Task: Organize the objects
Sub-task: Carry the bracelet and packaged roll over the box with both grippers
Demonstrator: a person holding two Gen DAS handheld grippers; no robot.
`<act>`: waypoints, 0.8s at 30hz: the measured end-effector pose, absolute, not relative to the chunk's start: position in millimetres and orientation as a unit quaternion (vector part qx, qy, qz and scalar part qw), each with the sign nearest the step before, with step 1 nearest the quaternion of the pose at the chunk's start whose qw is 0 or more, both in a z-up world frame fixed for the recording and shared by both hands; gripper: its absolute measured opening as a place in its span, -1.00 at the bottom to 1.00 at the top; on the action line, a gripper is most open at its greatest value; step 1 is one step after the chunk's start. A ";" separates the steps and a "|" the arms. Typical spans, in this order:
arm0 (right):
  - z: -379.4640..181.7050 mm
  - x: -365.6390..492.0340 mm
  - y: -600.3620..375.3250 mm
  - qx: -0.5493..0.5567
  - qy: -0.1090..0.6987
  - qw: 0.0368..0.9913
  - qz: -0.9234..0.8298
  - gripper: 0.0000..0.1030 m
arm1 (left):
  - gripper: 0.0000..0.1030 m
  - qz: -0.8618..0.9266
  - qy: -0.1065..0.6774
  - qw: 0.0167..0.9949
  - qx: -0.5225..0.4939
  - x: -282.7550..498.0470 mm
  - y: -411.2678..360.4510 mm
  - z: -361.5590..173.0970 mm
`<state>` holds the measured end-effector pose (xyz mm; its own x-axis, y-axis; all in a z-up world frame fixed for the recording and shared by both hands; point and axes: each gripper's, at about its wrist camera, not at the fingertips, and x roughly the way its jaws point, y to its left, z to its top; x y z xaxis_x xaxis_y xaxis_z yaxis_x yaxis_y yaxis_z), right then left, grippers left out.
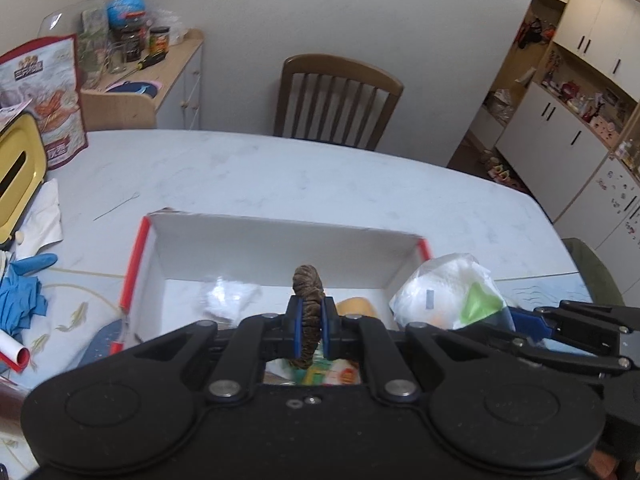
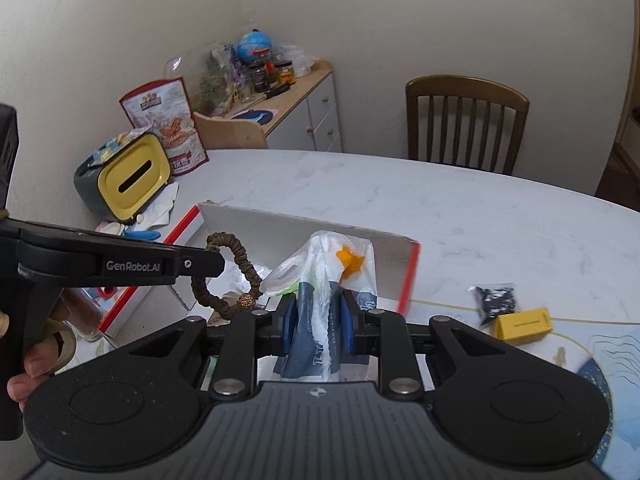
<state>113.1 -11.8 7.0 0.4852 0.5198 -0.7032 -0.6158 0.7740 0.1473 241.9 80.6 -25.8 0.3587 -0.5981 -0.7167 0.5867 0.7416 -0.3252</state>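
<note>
Both hands are mid-delivery, each bringing an item over the open box (image 1: 280, 240), the white cardboard one with red edges that sits on the desk (image 1: 320, 176) directly ahead of and below both tools. The left tool (image 1: 307, 330) is clamped on a brown beaded bracelet (image 1: 308, 292), which stands up between its blue pads; from the right wrist view the bracelet (image 2: 224, 276) hangs as a loop from the tip of the left tool (image 2: 208, 264), with a gold bead at its low end, just to the left of the right tool (image 2: 318, 320). The right tool is clamped on a plastic-wrapped pack of paper tissues (image 2: 324, 292), whose wrapper rises above the pads; from the left wrist view the same pack (image 1: 448, 292) sits just to the right of the left tool, over the box's right edge. Some items already lie in the box beneath the tools, though they are too blurred to name. I judge the step in hand to be dropping these two things in. Next each tool should be lowered inside the walls before its pads part, one at a time, so the bracelet loop does not snag on the tissue wrapper beside it.
</note>
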 end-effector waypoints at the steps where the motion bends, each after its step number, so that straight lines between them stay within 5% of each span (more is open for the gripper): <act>1: 3.1 113.4 -4.7 -0.065 0.388 0.857 0.332 -0.56 | -0.87 -0.357 0.441 0.824 -0.007 246.4 82.1 -29.4; 24: -69.2 119.1 59.0 -0.128 0.445 0.823 0.330 -0.56 | -0.87 -0.325 0.464 0.819 0.085 293.5 87.2 -92.5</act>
<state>119.1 59.0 -69.2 0.3869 0.4284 -0.8165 -0.6563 0.7500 0.0825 293.5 87.2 -92.5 0.3573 -0.4544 -0.8160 0.6124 0.7737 -0.1626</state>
